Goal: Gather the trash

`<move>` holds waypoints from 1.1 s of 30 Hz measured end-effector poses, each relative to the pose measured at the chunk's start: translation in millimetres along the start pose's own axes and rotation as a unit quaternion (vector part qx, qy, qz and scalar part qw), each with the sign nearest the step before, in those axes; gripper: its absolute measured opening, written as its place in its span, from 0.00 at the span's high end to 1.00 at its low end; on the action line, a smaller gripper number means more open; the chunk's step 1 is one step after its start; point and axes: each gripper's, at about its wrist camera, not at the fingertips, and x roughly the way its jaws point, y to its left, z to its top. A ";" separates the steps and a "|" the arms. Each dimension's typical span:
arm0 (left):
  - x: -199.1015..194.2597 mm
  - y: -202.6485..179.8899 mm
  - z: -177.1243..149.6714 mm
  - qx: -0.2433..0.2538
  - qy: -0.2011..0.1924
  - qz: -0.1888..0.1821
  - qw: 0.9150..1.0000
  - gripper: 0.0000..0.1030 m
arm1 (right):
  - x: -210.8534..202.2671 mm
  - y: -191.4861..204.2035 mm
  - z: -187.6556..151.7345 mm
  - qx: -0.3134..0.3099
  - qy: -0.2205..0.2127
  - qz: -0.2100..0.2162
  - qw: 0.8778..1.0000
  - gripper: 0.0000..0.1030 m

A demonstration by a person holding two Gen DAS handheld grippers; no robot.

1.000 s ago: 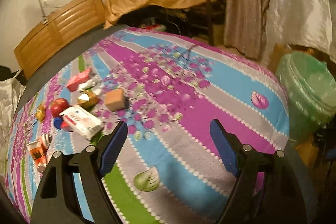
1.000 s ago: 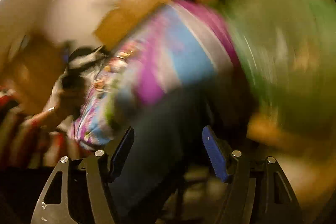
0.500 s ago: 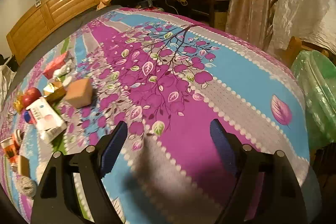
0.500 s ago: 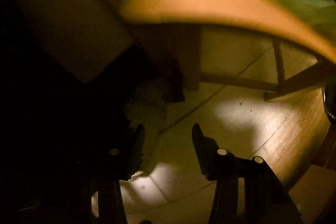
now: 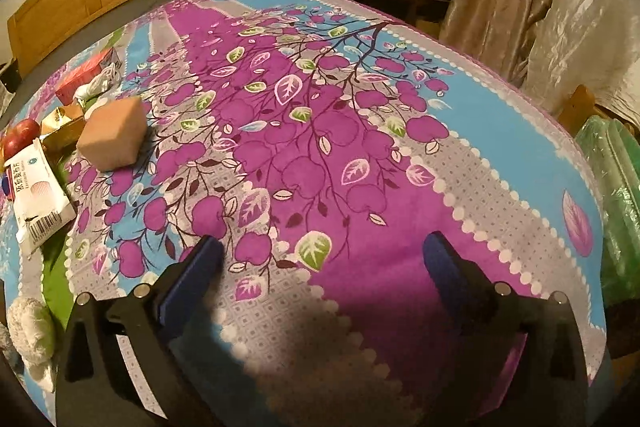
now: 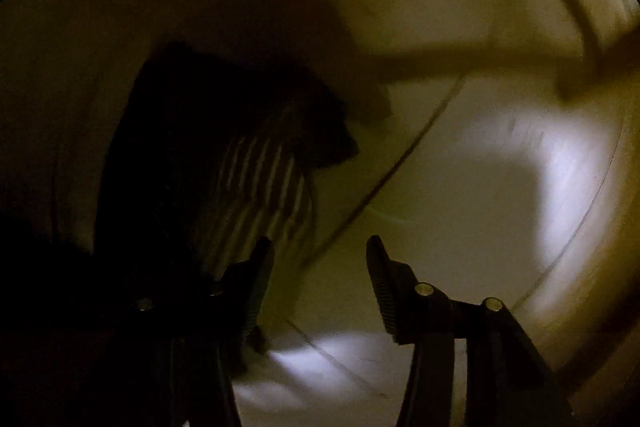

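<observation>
Now | left gripper (image 5: 320, 251): jaws wide, empty, over desk (image 5: 360, 155) | right gripper (image 6: 320, 247): jaws apart, empty, above dim floor (image 6: 480, 187) | trash pile (image 5: 72, 131): far left

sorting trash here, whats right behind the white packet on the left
Behind the white packet sit a gold-wrapped item and a red apple, with a tan block beside them. The packet covers their lower parts; anything beneath it is hidden.

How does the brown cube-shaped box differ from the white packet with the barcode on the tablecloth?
The brown box is a plain, blocky cube; the white packet is long, flat and printed with text and a barcode. The box stands farther up the cloth; the packet lies nearer the left edge. Both rest on the tablecloth, untouched.
</observation>
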 end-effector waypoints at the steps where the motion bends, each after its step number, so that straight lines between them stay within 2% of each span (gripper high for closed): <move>1: 1.2 0.7 0.2 -0.001 0.001 -0.002 1.000 0.04 | 6.0 -2.2 4.6 0.018 0.000 0.007 1.000 0.48; 3: 3.7 1.8 1.0 -0.002 0.003 -0.004 1.000 0.04 | 13.4 -4.7 13.2 0.045 -0.011 0.018 0.999 0.47; 4: 5.0 2.0 1.8 -0.002 0.004 -0.005 1.000 0.04 | 16.7 -5.8 13.2 0.052 -0.016 0.023 0.998 0.41; 6: 6.8 3.1 2.1 -0.003 0.006 -0.006 1.000 0.04 | 28.1 -8.7 14.1 0.069 -0.005 0.018 0.997 0.39; 9: 8.7 2.7 2.3 -0.003 0.007 -0.006 1.000 0.04 | 28.4 -9.4 12.1 0.099 -0.043 0.039 0.993 0.39; 11: 9.7 3.0 3.4 -0.004 0.008 -0.006 1.000 0.04 | 27.3 -10.9 11.1 0.114 -0.072 0.036 0.990 0.39; 14: 8.8 2.8 2.9 -0.004 0.007 -0.006 1.000 0.04 | 27.5 -17.6 9.5 0.165 -0.106 0.056 0.979 0.39; 16: 8.8 1.8 3.2 -0.002 0.008 -0.003 1.000 0.04 | 28.0 -20.5 8.7 0.186 -0.123 0.009 0.975 0.38; 18: 9.2 1.5 3.1 -0.002 0.008 -0.004 1.000 0.04 | 31.5 -27.1 9.2 0.233 -0.121 -0.009 0.965 0.37; 20: 9.2 1.6 3.0 -0.002 0.009 -0.002 1.000 0.04 | 28.3 -26.8 10.3 0.267 -0.143 -0.012 0.953 0.22; 22: 9.6 1.1 3.4 -0.001 0.009 -0.001 1.000 0.04 | 24.6 -24.7 10.8 0.306 -0.168 -0.035 0.937 0.18; 24: 10.4 0.6 3.6 0.000 0.010 0.001 1.000 0.04 | 21.6 -23.1 12.1 0.330 -0.161 -0.067 0.928 0.18; 27: 11.4 -0.8 3.7 0.003 0.010 0.006 1.000 0.04 | 15.9 -15.3 13.3 0.323 -0.134 -0.111 0.930 0.37; 29: 11.7 -1.6 4.0 0.004 0.011 0.008 1.000 0.04 | 10.8 -19.4 9.1 0.335 -0.120 -0.126 0.926 0.69; 30: 11.6 -1.6 4.0 0.004 0.011 0.008 1.000 0.04 | 6.7 -27.2 4.2 0.352 -0.109 -0.123 0.921 0.81; 31: 11.8 -1.6 4.1 0.004 0.011 0.008 1.000 0.04 | 6.8 -33.0 -0.3 0.362 -0.100 -0.099 0.922 0.99; 33: 11.8 -1.6 4.3 0.004 0.011 0.008 1.000 0.04 | -1.5 -43.1 -8.5 0.361 -0.076 -0.079 0.926 0.99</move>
